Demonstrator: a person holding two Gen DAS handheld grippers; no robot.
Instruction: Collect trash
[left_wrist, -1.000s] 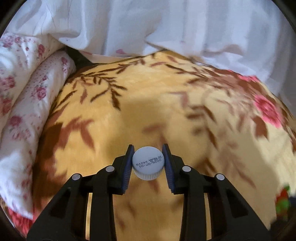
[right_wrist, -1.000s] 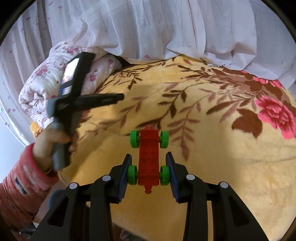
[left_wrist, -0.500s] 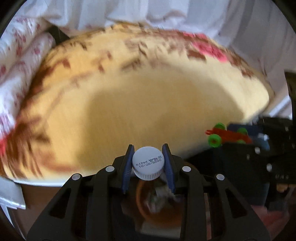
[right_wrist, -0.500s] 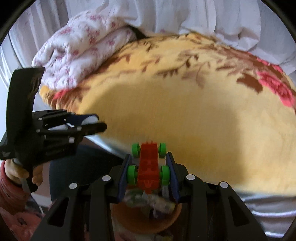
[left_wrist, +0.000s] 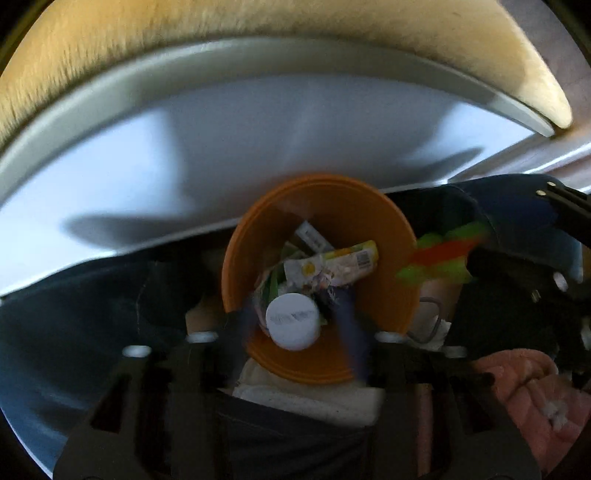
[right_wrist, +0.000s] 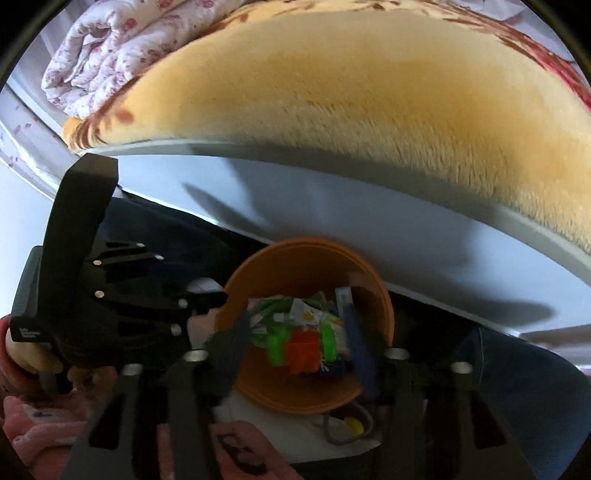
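Note:
An orange bin holding wrappers stands below the bed edge; it also shows in the right wrist view. My left gripper is over it with blurred jaws spread apart, and the white bottle cap sits loose between them above the bin. My right gripper is over the same bin, jaws spread, with the red and green toy car loose between them. The toy car shows blurred in the left wrist view.
The yellow floral blanket hangs over the grey bed side just behind the bin. A folded floral quilt lies at far left. The person's pink sleeves and dark legs flank the bin.
Both grippers swung down from the bed to over the orange bin. Both opened, letting go of the bottle cap and the toy car.

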